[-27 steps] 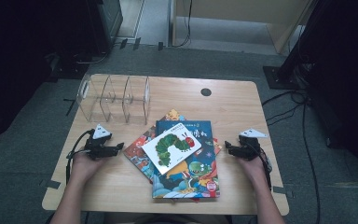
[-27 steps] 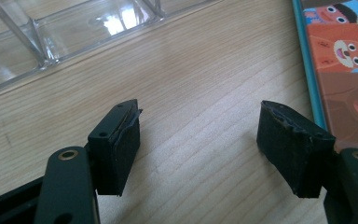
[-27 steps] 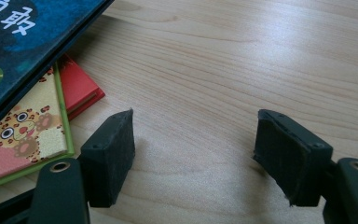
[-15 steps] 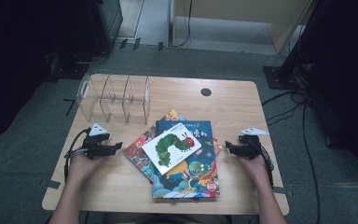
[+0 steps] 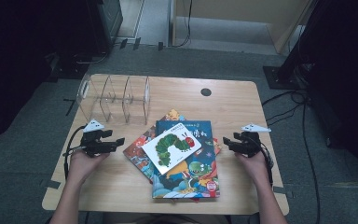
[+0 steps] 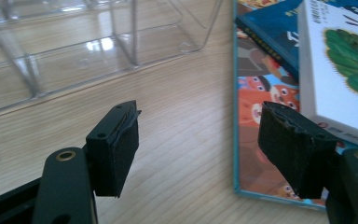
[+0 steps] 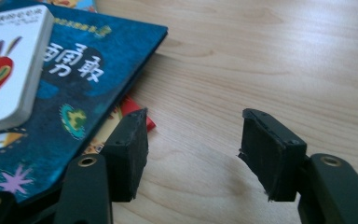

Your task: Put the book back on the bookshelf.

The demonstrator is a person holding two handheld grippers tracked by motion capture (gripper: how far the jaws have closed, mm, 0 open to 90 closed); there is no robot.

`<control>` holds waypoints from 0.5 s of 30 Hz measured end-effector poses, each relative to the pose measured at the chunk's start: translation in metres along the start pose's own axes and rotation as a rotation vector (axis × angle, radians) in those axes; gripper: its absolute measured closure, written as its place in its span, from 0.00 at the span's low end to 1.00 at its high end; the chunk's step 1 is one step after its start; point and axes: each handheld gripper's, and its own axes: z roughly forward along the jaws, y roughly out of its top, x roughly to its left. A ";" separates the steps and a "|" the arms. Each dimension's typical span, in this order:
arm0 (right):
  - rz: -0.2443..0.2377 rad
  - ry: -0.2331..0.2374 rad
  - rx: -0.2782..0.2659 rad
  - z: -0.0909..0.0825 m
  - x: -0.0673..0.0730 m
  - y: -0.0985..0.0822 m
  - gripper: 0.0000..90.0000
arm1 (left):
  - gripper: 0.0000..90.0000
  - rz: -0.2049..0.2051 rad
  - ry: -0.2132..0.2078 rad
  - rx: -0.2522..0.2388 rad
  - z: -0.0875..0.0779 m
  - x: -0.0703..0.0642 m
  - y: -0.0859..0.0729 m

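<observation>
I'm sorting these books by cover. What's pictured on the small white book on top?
A green caterpillar with a red head on the white book, clearest in the high view.

Both forearms reach in over the desk's near edge. The left gripper (image 5: 119, 141) sits near the left edge, the right gripper (image 5: 227, 142) near the right edge, both pointing inward, jaws apart, gripping nothing.

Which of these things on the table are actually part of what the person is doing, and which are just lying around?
In use:
left claw, open
right claw, open
white caterpillar book
blue book
orange book
clear divider rack

Just there:
cables on the floor
dark cabinet
</observation>
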 end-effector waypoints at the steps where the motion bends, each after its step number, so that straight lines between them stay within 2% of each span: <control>1: -0.003 0.012 -0.003 -0.001 0.004 0.001 0.50 | 0.33 0.014 -0.003 0.007 0.004 -0.005 0.002; 2: -0.005 0.019 -0.001 -0.002 0.006 0.002 0.51 | 0.32 0.014 -0.003 0.007 0.004 -0.005 0.002; 3: -0.009 0.026 -0.001 -0.002 0.008 0.002 0.52 | 0.32 0.039 0.007 0.022 0.006 -0.009 0.005; 4: -0.005 0.034 0.001 -0.002 0.010 0.002 0.53 | 0.32 0.039 0.007 0.022 0.006 -0.009 0.005; 5: -0.009 0.041 0.002 -0.002 0.011 0.002 0.54 | 0.32 0.060 -0.001 0.027 0.008 -0.013 0.007; 9: -0.030 0.059 0.005 -0.002 0.020 0.004 0.59 | 0.33 0.064 -0.033 0.033 0.011 -0.018 0.015; 12: -0.038 0.074 -0.001 -0.003 0.026 0.005 0.63 | 0.33 0.081 -0.051 0.040 0.013 -0.023 0.018; 15: -0.040 0.067 -0.006 -0.005 0.029 0.005 0.64 | 0.33 0.087 -0.077 0.042 0.013 -0.028 0.022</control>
